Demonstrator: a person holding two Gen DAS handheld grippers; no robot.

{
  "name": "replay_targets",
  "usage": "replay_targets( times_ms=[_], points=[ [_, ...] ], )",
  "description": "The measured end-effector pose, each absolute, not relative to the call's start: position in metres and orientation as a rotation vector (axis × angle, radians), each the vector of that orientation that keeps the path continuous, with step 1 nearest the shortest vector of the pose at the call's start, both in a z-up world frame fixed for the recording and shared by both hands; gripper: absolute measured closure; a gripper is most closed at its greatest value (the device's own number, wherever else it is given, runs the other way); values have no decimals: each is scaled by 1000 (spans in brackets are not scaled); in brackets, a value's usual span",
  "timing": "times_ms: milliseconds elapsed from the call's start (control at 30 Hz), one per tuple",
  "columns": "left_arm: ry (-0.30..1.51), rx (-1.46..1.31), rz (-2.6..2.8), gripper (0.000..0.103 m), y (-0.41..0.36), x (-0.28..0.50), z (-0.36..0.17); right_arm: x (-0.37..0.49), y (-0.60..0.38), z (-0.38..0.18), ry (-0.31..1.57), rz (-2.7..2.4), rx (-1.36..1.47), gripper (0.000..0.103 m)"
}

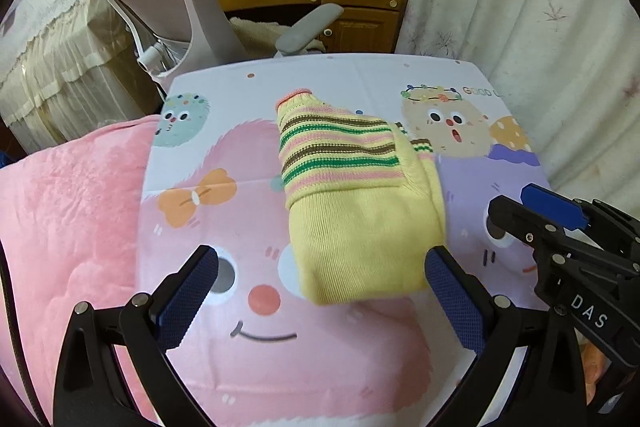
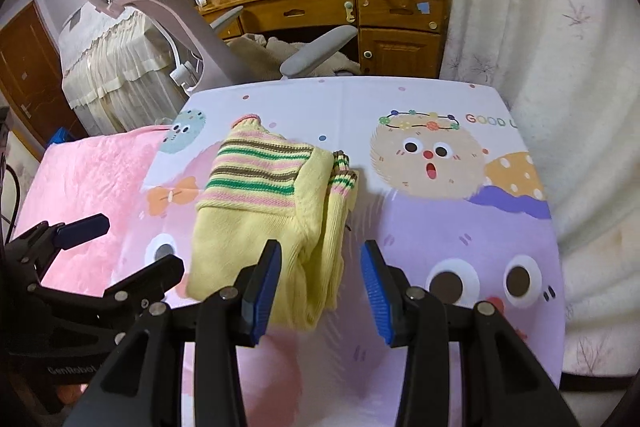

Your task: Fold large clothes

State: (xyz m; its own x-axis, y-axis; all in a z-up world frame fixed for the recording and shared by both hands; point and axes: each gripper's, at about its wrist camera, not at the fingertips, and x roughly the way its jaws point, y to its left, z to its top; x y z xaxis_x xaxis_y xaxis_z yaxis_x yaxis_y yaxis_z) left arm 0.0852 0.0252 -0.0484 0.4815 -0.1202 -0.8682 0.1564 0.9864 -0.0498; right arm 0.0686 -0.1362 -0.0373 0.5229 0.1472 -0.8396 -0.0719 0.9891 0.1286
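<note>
Folded sweater (image 1: 360, 211) lying mid-table (image 1: 460, 75), fold seemingly finished.
Left gripper (image 1: 320, 291) spread wide, right gripper (image 2: 320, 291) half-spread, both empty; next, probably tidying edges.

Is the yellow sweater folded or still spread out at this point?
Folded. The sweater lies as a compact bundle on the cartoon sheet, striped sleeve doubled across the top, layered edges along one side. Neither tongs touches it.

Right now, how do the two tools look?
The left tool and the right tool are alike: black angular frames with silver rivets and textured blue pads. White lettering "DAS" marks the right one, "GenRobot" the left.
</note>
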Motion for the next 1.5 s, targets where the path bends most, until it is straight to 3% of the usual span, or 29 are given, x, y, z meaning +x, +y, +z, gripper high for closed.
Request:
replay_targets(
  times_ms=[567,1500],
  points=[
    [939,14,-79,1,30,-7,20,-16,-137,24,958,110,133,61],
    [919,4,-60,1,13,-41,30,-47,-140,36,941,47,105,61]
  ],
)
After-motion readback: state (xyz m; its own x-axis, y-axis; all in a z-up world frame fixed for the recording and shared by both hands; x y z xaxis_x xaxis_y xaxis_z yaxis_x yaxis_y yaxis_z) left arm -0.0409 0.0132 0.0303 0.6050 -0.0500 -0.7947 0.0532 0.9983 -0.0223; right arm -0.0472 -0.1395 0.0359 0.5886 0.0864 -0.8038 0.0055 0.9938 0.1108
